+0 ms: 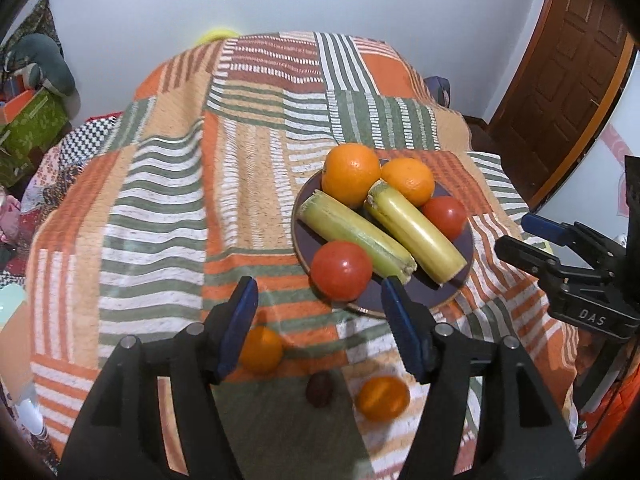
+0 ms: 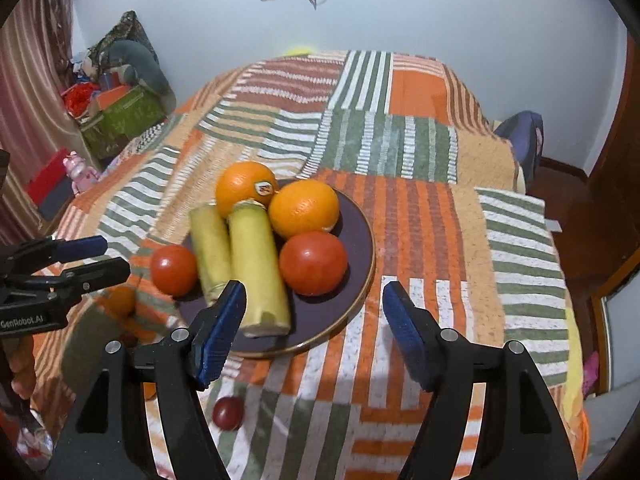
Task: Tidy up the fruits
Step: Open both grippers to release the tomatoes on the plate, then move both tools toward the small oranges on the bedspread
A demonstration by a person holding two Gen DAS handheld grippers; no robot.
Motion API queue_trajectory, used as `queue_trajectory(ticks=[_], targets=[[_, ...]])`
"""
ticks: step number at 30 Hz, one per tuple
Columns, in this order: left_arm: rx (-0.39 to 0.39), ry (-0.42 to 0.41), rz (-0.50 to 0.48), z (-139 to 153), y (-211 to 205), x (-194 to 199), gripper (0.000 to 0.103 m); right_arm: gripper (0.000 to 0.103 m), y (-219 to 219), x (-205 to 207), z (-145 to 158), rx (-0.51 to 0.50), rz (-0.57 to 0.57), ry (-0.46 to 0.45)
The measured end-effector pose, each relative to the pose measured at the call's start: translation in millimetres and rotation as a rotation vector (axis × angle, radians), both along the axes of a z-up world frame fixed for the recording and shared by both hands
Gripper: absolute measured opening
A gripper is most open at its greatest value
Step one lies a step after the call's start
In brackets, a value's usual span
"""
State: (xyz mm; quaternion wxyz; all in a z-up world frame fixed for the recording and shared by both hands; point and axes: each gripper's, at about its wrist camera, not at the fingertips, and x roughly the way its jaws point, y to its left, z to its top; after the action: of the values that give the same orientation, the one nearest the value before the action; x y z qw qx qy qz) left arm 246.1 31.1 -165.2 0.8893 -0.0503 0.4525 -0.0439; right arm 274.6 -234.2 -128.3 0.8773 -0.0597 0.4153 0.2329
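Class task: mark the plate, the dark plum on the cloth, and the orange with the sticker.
plate (image 2: pixel 360 240): right wrist view, bare rim on its right side.
plum (image 2: pixel 228 413): right wrist view, middle of the fruit.
sticker orange (image 2: pixel 240 188): right wrist view, peel left of the sticker.

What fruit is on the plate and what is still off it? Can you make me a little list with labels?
On the plate: two oranges, two tomatoes, two yellow-green stalks
Off the plate: two small oranges, one dark plum, all on the blanket
Left gripper: open, empty
Right gripper: open, empty
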Motion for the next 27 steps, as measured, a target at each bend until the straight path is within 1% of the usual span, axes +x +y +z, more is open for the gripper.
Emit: queue_trajectory(ticks=[5, 7, 13, 19, 24, 26, 27], targets=[[0.024, -0.017, 0.001, 7.8, 8.2, -26.6, 0.070, 0.068, 3.3, -22.5, 7.9, 0.001, 0.017, -0.015], [0.032, -0.015, 0.003, 7.2, 12.5, -35.9, 0.070, 0.068, 8.0, -32.2, 7.7, -0.002, 0.029, -0.016], [0.022, 0.017, 0.027, -3.3, 30.9, -58.4, 0.070, 0.068, 32.2, -56.5, 2.1, -0.002, 0.074, -0.006], [0.016, 0.041, 0.041, -13.9, 50.5, -77.7, 0.070, 0.068, 62.1, -66.5, -16.2, 0.023, 0.104, 0.044], [0.014, 0.082, 0.038, -30.8, 60.9, -87.0, 0.070, 0.068, 84.9, -64.4, -39.1, 0.019, 0.131, 0.115], [0.015, 0.089, 0.034, -34.9, 62.4, -88.8, 0.070, 0.063, 91.0, -62.0, -46.5, 0.013, 0.134, 0.137], [0.015, 0.088, 0.032, -36.4, 63.0, -88.8, 0.070, 0.058, 94.2, -60.9, -51.2, 0.004, 0.138, 0.152]])
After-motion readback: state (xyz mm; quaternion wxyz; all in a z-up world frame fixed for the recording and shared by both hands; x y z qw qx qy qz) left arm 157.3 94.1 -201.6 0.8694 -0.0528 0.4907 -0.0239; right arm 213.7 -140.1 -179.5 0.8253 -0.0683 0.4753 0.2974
